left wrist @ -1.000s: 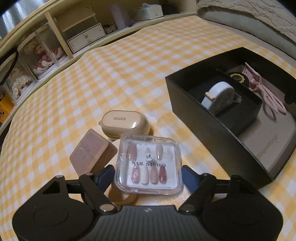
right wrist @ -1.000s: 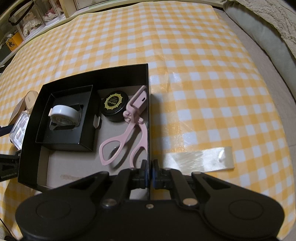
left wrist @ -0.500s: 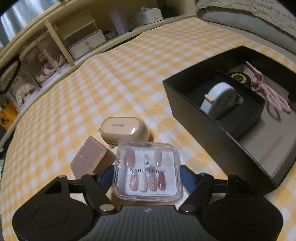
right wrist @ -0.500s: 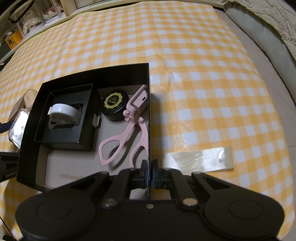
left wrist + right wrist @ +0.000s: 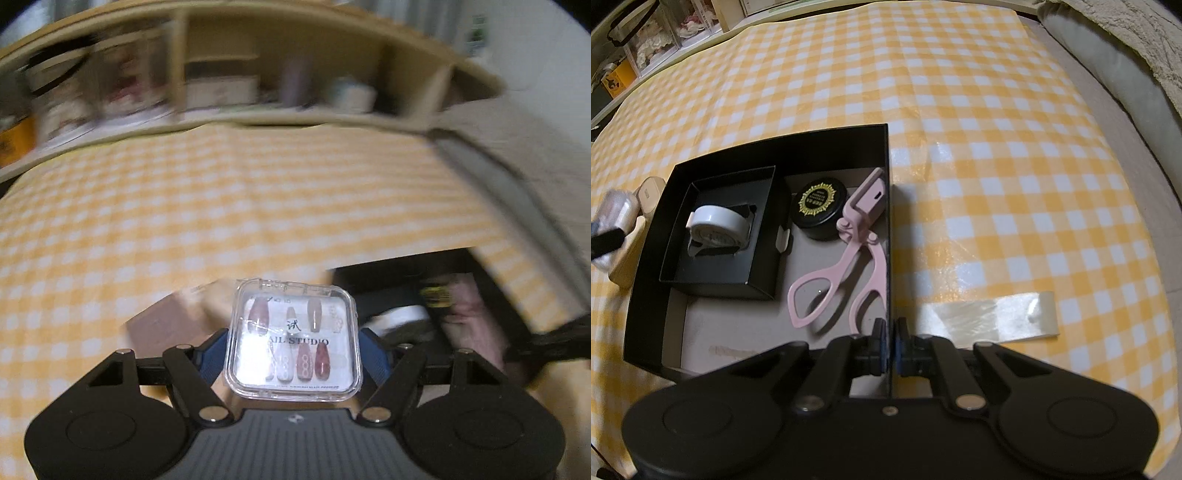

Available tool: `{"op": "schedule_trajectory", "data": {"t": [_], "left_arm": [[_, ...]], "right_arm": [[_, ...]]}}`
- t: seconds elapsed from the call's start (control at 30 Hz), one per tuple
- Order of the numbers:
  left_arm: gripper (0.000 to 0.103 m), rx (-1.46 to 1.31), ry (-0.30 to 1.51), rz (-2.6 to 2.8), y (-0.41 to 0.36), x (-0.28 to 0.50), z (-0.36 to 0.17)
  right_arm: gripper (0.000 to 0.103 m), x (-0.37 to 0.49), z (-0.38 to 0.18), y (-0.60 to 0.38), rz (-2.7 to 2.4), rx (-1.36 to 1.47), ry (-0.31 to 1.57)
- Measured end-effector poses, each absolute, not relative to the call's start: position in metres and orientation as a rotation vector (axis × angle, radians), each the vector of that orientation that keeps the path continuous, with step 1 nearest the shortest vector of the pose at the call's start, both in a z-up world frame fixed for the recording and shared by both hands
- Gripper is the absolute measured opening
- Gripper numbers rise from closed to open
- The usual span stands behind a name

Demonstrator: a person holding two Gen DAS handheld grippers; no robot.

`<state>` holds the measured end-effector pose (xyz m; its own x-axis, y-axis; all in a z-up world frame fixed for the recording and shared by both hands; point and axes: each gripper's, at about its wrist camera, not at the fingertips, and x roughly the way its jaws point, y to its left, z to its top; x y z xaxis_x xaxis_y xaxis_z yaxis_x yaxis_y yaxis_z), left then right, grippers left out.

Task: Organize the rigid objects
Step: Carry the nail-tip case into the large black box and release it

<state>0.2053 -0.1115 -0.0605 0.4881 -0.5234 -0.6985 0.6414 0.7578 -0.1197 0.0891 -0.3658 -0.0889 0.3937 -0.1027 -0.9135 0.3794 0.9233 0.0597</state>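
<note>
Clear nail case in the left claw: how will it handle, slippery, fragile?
The clear nail case looks like glossy hard plastic, so probably stiff but slippery between the left claw fingers. It is thin and flat, so likely light. The lid may crack or pop under a hard squeeze.

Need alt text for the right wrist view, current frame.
The right gripper is shut on the right wall of an open black box on a yellow-checked tablecloth. Inside lie a pink eyelash curler, a round black jar and a smaller black tray holding a white tape dispenser.
</note>
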Motion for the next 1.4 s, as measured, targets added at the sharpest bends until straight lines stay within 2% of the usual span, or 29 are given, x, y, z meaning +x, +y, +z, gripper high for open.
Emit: {"op": "schedule_trajectory", "data": {"t": [0.27, 0.6, 0.87, 0.93, 1.17, 1.4], "left_arm": [[0.075, 0.479, 0.678, -1.010, -0.169, 0.153, -0.043], [0.075, 0.800, 0.722, -1.177, -0.212, 0.143, -0.076], [0.076, 0.809, 0.867, -1.231, -0.216, 0.165, -0.079], [0.084, 0.798, 0.899, -1.211, -0.216, 0.169, -0.080], [0.085, 0.729, 0.923, -1.207, -0.210, 0.172, -0.075], [0.085, 0.512, 0.964, -1.225, -0.206, 0.174, -0.057]], "right_arm": [[0.006, 0.089, -0.089, -0.365, -0.309, 0.271, 1.129], [0.006, 0.089, -0.090, -0.366, -0.305, 0.282, 1.126], [0.006, 0.089, -0.090, -0.366, -0.304, 0.282, 1.127], [0.006, 0.089, -0.090, -0.366, -0.304, 0.282, 1.127], [0.006, 0.089, -0.090, -0.366, -0.304, 0.281, 1.128], [0.006, 0.089, -0.090, -0.366, -0.305, 0.280, 1.128]]}}
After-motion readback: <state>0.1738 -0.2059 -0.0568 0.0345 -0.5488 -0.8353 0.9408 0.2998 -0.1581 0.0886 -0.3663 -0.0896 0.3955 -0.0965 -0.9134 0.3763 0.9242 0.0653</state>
